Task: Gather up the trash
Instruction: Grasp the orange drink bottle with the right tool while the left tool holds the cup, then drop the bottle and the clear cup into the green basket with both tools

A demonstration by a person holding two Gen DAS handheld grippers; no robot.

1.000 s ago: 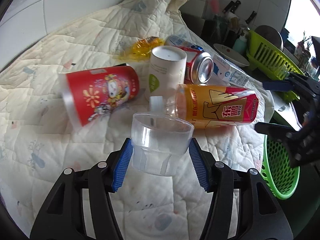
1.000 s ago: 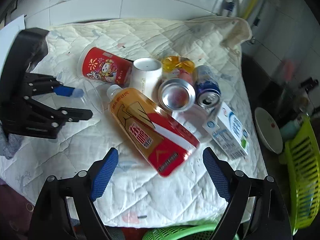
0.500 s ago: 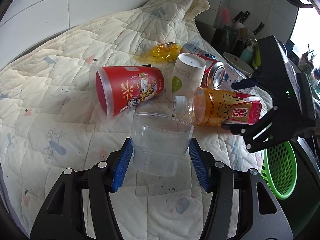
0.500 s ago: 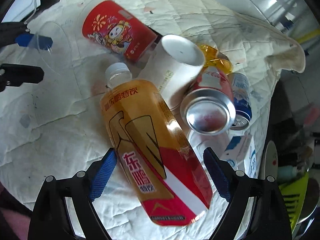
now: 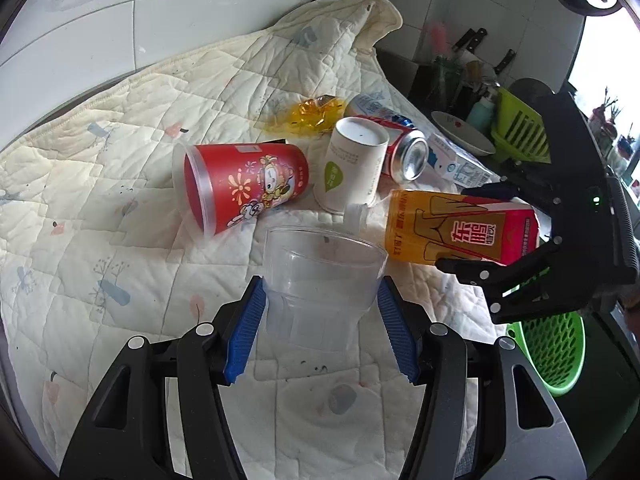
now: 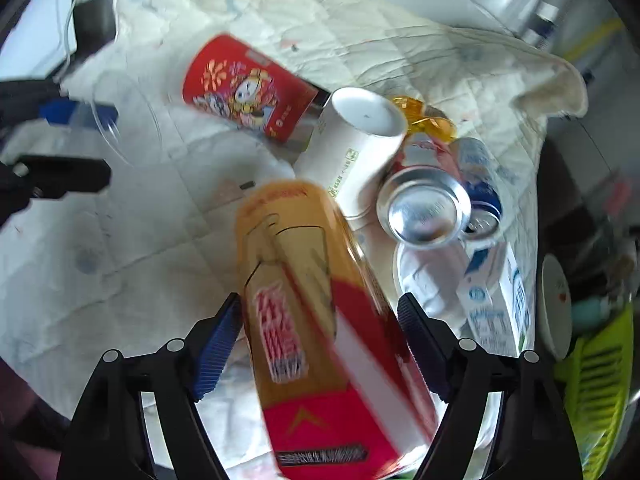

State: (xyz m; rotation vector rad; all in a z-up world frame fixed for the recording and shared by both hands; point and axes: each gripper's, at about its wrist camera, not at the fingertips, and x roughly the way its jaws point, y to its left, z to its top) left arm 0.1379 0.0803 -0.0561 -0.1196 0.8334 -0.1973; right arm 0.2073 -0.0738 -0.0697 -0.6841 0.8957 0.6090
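Right wrist: bottle (image 6: 320, 320) lies between closing fingers (image 6: 218, 344).

Open quilt (image 5: 120, 248) is lying free along its left and near edges; a gripper could be passing there unhindered. The middle is crowding up: red cup (image 5: 244, 188) lying on its side, white cup (image 5: 352, 168) just beside it, touching the can (image 5: 408, 152). The yellow wrapper (image 5: 308, 118) and blue can (image 6: 480, 184) are blocking the far side. The carton (image 6: 496, 304) is closing off the right edge. The bottle (image 6: 320, 320) is filling the gap between the right gripper's (image 6: 320, 344) pads, which have just been closing. The clear cup (image 5: 320, 280) is occupying the left gripper (image 5: 320, 332). The green basket (image 5: 552, 348) is sitting off the near right corner.
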